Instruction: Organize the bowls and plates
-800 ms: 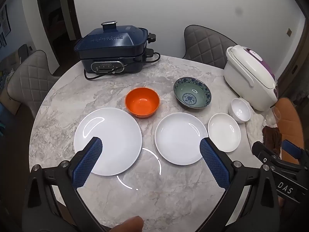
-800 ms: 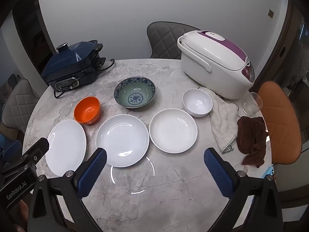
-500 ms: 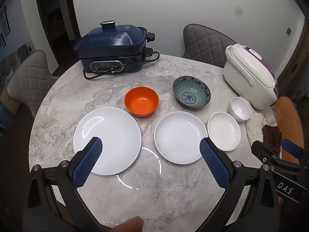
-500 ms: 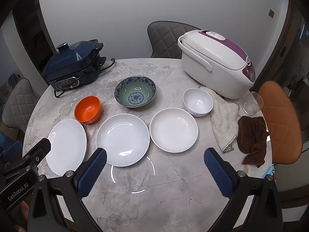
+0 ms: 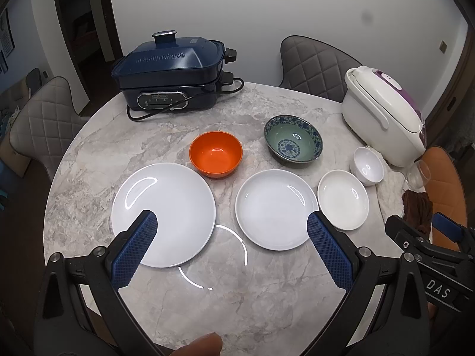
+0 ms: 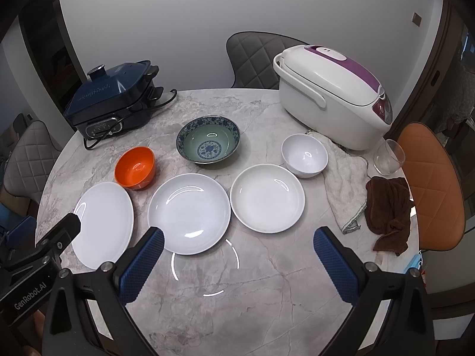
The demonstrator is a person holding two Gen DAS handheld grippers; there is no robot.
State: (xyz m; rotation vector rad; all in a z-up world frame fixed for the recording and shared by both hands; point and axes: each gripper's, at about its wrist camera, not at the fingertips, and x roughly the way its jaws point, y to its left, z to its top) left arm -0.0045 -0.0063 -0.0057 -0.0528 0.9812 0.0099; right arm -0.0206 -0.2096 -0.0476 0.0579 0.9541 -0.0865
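Marble table (image 5: 166, 136): round, grey-veined; carries all the dishes and both cookers.
Rice cooker (image 6: 329, 95): white with a purple lid panel, at 2 o'clock on the table in the right wrist view.
Electric grill pot (image 5: 172, 74): dark blue, lid on, at 11 o'clock in the left wrist view, its cord lying on the table.
Large flat plate (image 5: 166, 207): white, at 9 o'clock of the dish group, its far rim just beside the orange bowl.
Middle deep plate (image 5: 274, 207): white, centre of the front row, apart from its neighbours.
Small deep plate (image 6: 267, 197): white, at 3 o'clock of the middle one, just beside the white bowl.
Patterned bowl (image 6: 207, 139): blue outside, green inside, upright at 12 o'clock behind the plates.
Orange bowl (image 5: 215, 152): upright, at 10 o'clock of the middle plate.
White bowl (image 6: 304, 155): upright, beside a pale cloth (image 6: 344, 178).
Brown cloth (image 6: 389, 207): crumpled at 3 o'clock, near a glass (image 6: 389, 157).
Left hand-held gripper (image 5: 231, 231): blue pads wide apart, nothing between them, above the near table edge.
Right hand-held gripper (image 6: 237, 246): pads wide apart, holding nothing.
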